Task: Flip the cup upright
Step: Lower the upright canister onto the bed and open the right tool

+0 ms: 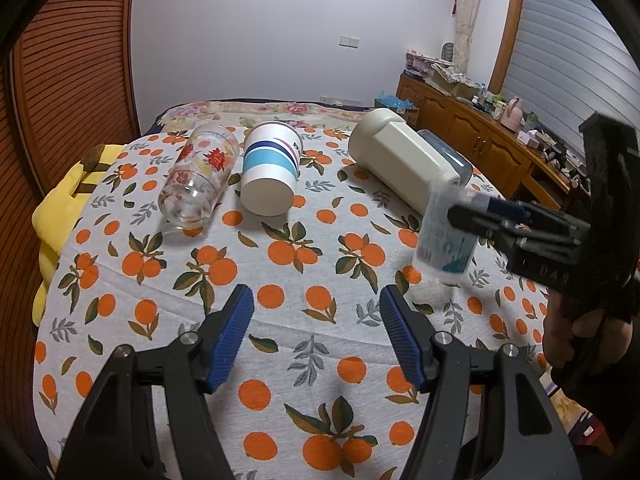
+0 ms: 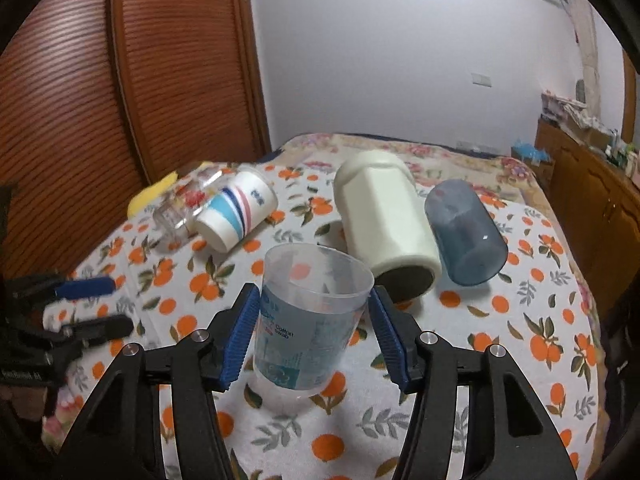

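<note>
A clear plastic cup with a blue label stands nearly upright, mouth up, between the blue pads of my right gripper, which is shut on it. Its base is at or just above the cloth. In the left wrist view the same cup shows at the right, held by the right gripper. My left gripper is open and empty over the orange-print cloth. It also shows at the left of the right wrist view.
Lying on their sides on the cloth are a flowered glass, a white paper cup with blue stripes, a cream jug and a blue-grey tumbler. A yellow cushion lies at the left edge. A wooden sideboard stands at the right.
</note>
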The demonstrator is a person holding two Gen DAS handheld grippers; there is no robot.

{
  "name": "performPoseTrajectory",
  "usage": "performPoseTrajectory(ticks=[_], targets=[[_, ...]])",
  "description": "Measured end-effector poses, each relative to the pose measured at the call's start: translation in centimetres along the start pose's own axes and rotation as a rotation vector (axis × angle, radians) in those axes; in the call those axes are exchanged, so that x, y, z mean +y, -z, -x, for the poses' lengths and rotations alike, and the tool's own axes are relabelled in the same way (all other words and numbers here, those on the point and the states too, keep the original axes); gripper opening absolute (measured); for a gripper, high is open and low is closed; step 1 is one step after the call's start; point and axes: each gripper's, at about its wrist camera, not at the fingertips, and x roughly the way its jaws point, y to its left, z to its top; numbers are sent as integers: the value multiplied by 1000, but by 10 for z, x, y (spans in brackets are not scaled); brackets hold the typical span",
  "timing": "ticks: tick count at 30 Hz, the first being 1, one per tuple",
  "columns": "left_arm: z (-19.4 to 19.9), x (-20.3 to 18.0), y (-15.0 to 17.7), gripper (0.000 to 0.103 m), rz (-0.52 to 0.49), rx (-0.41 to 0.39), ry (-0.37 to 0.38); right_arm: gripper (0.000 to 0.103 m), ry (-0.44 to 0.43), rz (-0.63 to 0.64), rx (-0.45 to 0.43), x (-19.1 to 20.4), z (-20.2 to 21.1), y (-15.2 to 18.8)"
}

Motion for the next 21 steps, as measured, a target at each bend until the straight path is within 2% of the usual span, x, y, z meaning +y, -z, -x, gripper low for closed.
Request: performPoseTrajectory(ticks=[12, 21], targets=[[8, -3, -2, 65, -10, -30, -12, 57, -7, 24, 28, 13, 14, 14], [22, -19, -2, 70, -51, -102, -38, 68, -24, -12, 23, 13, 23, 23]])
